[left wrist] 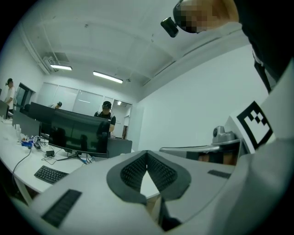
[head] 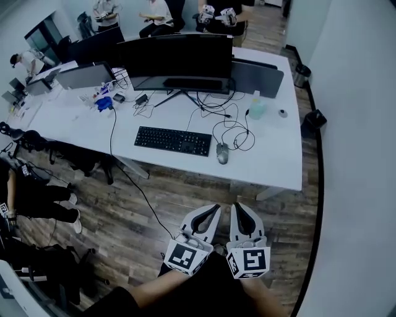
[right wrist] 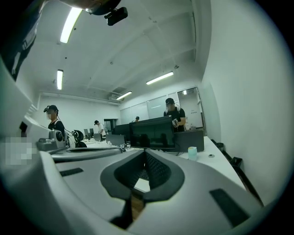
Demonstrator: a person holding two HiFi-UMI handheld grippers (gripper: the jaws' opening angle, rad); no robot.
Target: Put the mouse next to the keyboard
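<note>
Holding left tongs [head: 213,209] and right tongs [head: 241,208] low and side by side over wood floor [head: 154,204], well apart from counter [head: 272,155]. Gripping nothing w/ either: both pairs closed tip to tip, pads meeting at front, same in each gripper view. Aiming both roughly at counter's near edge.

Spotting mouse [head: 222,152] on counter, just beside right end of keyboard [head: 172,140], small gap btwn them, far from both tongs. Noting loops of cable [head: 235,133] just behind mouse, running back under wide curved monitor [head: 175,59] at counter's middle. Noting pale cup [head: 257,108] right of monitor stand, near small round thing [head: 283,113], too small to tell what.

Seeing more screens [head: 83,75] on counter's left part w/ clutter [head: 102,99] and wires around them, ppl [head: 158,15] at far side, seated person [head: 31,192] on left near counter's front edge.
</note>
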